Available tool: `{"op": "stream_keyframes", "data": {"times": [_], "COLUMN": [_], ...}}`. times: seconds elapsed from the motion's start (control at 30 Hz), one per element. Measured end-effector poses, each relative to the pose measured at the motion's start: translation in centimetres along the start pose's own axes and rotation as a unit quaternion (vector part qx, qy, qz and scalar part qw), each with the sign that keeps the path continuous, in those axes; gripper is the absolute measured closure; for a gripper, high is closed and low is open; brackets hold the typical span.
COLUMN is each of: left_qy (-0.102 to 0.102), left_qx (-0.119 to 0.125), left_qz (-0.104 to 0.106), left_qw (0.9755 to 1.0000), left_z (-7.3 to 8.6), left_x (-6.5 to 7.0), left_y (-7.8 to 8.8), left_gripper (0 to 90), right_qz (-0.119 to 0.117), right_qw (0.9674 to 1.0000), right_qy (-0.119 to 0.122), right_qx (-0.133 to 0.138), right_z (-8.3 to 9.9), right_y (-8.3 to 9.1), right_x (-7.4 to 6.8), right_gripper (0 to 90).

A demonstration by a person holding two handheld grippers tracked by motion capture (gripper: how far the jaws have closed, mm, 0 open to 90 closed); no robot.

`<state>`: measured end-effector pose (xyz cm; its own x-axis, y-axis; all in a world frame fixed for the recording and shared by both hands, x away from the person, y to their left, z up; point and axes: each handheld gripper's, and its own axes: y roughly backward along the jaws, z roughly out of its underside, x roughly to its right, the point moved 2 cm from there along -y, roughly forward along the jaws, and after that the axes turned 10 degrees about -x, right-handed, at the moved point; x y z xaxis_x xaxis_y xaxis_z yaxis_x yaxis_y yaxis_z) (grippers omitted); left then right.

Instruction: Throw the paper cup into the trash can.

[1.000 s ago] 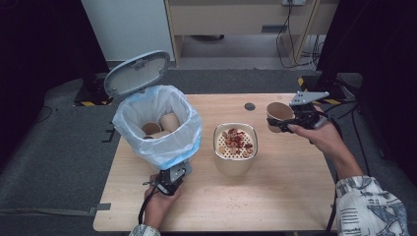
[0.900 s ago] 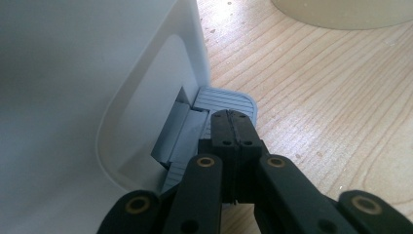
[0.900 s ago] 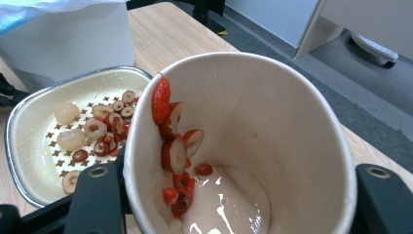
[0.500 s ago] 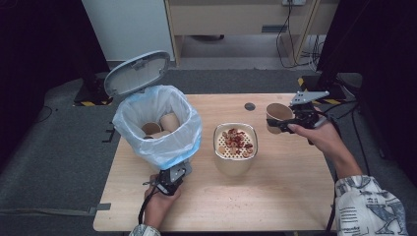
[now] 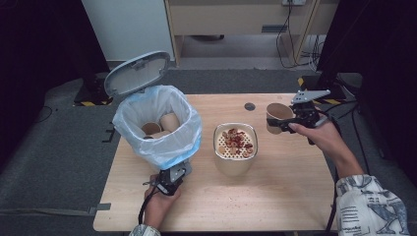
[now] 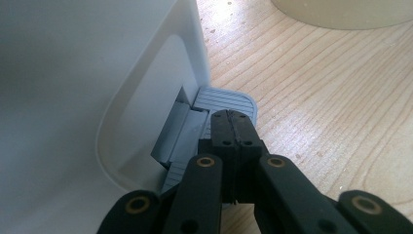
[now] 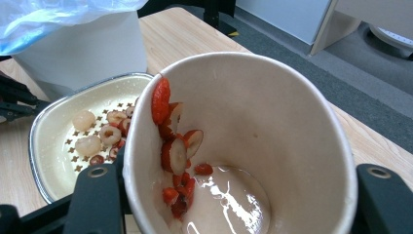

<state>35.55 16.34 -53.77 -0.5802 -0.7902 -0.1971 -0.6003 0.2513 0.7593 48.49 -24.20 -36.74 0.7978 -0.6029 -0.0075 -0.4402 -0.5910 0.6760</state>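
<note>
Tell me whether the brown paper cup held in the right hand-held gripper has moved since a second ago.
No. The brown paper cup sits at the same spot beside the small dark round hole in the wooden table, gripped by the right hand-held gripper.

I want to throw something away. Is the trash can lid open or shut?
Open. The grey lid stands tipped back behind the bin, and cups show inside the blue bag. The left gripper rests on the pedal.

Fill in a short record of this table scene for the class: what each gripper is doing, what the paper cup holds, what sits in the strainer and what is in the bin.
left gripper: shut, tips pressing the bin's grey pedal
right gripper: shut on paper cup
cup contents: red fruit pieces stuck to the wall, liquid at the bottom
strainer bowl: fruit pieces on a perforated insert
bin: lid up, blue-white liner, used paper cups inside
table: light wood
</note>
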Motion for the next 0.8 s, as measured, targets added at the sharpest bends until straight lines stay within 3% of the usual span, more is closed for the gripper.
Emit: {"op": "stream_keyframes", "data": {"times": [0.8], "left_qy": [-0.009], "left_qx": [0.000], "left_qz": [-0.008], "left_qw": [0.9999], "left_z": [0.0], "left_x": [0.2], "left_y": [0.0], "left_gripper": [89.4], "right_qz": [-0.005], "right_qw": [0.9998], "right_qy": [-0.017], "right_qx": [-0.004], "right_z": [-2.6], "right_y": [-0.6], "right_x": [-0.8], "right_gripper": [35.0]}}
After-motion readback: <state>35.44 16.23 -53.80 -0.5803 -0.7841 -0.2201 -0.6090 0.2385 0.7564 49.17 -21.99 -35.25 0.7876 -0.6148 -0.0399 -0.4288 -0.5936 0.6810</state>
